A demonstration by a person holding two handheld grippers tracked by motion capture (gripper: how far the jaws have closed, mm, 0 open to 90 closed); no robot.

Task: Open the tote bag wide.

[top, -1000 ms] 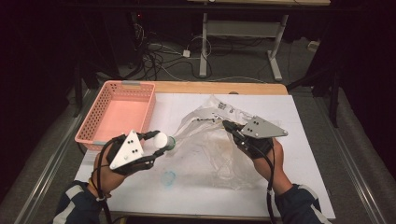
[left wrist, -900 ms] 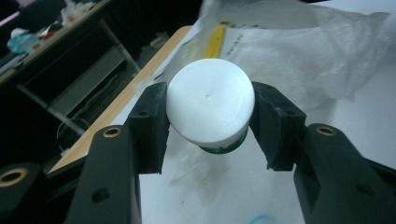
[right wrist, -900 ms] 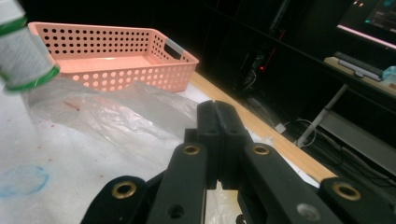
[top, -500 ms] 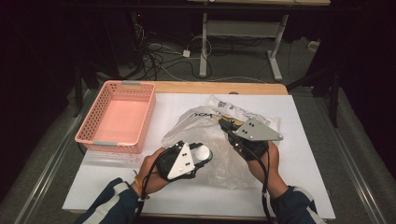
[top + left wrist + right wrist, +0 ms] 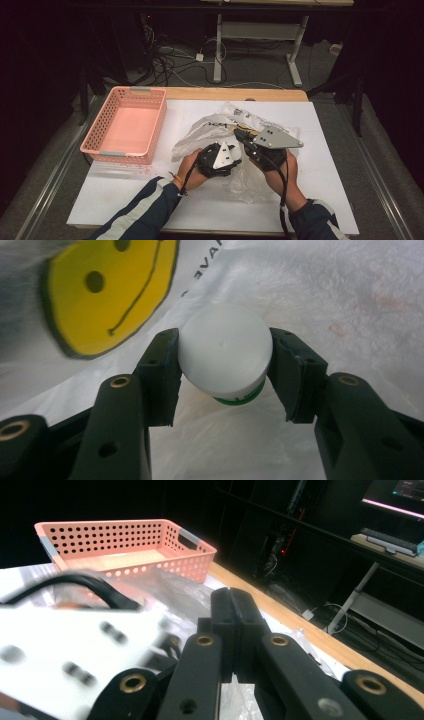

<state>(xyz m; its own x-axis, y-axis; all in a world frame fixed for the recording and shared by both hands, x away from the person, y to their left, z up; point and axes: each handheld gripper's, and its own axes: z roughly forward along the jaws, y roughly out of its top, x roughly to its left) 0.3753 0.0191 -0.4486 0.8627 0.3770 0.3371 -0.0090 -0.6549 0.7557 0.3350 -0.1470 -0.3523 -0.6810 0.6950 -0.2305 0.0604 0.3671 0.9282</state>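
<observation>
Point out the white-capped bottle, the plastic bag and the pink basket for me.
white-capped bottle [image 5: 225, 347], left gripper view, on its round white cap.
plastic bag [image 5: 210, 127], high view, on its crumpled upper part.
pink basket [image 5: 105, 127], high view, on its left wall.

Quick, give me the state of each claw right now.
Left claw: closed on the white round cap of a container, at the plastic bag.
Right claw: shut, apparently pinching the bag's edge.

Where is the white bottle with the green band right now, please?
In the left gripper view, the white bottle sits clamped in the left gripper, just at the plastic bag, right of its yellow smiley print.
</observation>
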